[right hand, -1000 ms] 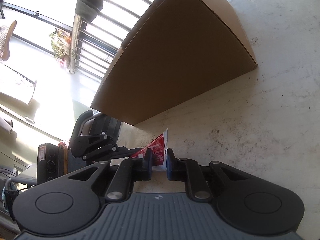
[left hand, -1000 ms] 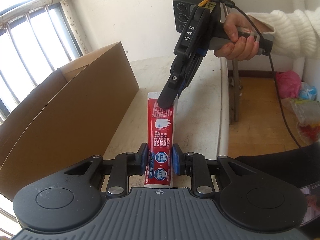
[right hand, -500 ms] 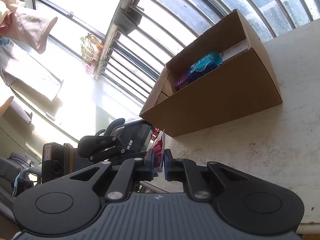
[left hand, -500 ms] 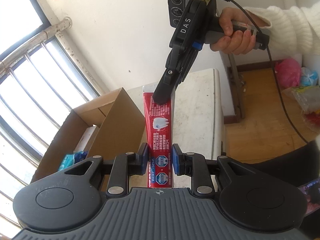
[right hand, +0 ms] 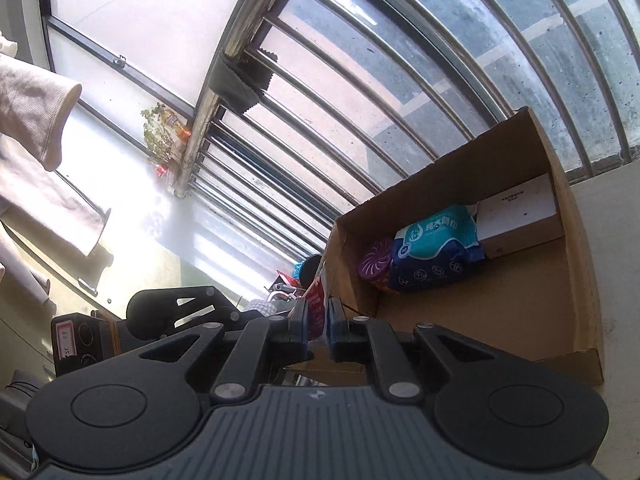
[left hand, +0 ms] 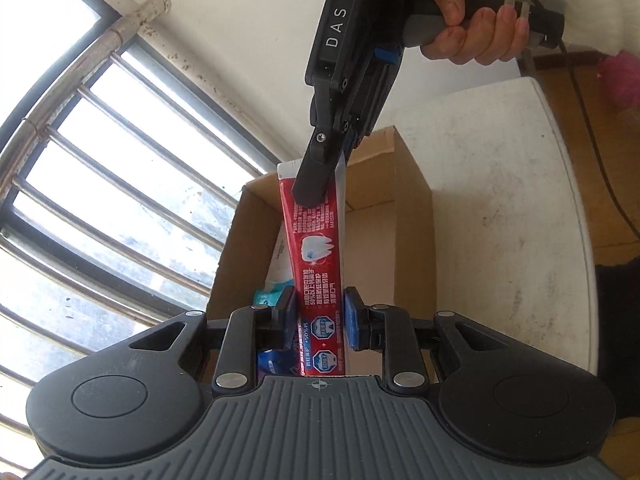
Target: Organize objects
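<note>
Two handheld grippers hold one red toothpaste tube (left hand: 316, 256) between them, in the air above an open cardboard box (left hand: 412, 216).

From the left wrist camera, the left gripper (left hand: 319, 318) pinches the tube near its lower end, its blue pads pressed against both sides. The tube runs away from the camera, its printed face with a white tooth picture showing. At the tube's far, flat white end, the right gripper (left hand: 316, 184) comes down from above and clamps it between its black fingers. A hand (left hand: 476, 20) in a white knit sleeve grips that tool's handle. The box sits below the tube on a white, speckled table (left hand: 500, 216), close to a barred window (left hand: 100, 184).

From the right wrist camera, the right gripper (right hand: 317, 322) is closed on the thin edge of the tube (right hand: 316, 300), seen end-on as a narrow red and white strip. The left gripper's black body (right hand: 172, 312) is just to the left. The box (right hand: 576, 280) lies to the right, open side towards the camera. Inside, along its far wall, sit a purple round item (right hand: 375, 262), a teal and blue soft pack (right hand: 436, 252) and a white carton (right hand: 520, 216), touching in a row. The rest of the box floor is bare cardboard.
</note>
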The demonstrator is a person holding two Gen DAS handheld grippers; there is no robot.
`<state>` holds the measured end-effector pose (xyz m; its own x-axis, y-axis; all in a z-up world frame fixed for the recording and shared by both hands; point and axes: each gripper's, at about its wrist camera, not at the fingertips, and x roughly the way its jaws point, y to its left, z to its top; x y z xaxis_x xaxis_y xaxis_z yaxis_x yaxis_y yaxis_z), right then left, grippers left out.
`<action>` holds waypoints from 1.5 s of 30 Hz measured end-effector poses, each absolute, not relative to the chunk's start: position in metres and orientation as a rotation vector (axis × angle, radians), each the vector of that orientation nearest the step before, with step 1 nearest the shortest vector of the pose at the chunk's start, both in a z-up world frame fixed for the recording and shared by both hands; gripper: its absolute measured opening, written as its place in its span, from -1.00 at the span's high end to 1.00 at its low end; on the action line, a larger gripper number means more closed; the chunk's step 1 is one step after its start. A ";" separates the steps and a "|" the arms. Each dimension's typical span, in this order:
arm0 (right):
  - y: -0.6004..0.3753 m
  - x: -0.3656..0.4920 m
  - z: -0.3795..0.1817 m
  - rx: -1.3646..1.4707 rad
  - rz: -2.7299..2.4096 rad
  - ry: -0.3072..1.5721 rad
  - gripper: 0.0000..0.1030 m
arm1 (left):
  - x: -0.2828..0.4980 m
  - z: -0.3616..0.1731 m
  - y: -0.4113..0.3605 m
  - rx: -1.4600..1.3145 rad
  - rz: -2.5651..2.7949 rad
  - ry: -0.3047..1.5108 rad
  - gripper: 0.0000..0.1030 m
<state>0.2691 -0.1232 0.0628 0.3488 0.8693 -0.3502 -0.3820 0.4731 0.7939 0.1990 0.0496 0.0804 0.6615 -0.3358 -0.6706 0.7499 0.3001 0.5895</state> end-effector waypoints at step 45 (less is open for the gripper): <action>0.005 0.254 -0.026 0.106 0.796 1.295 0.76 | 0.221 -0.043 0.034 1.072 -0.656 0.972 0.42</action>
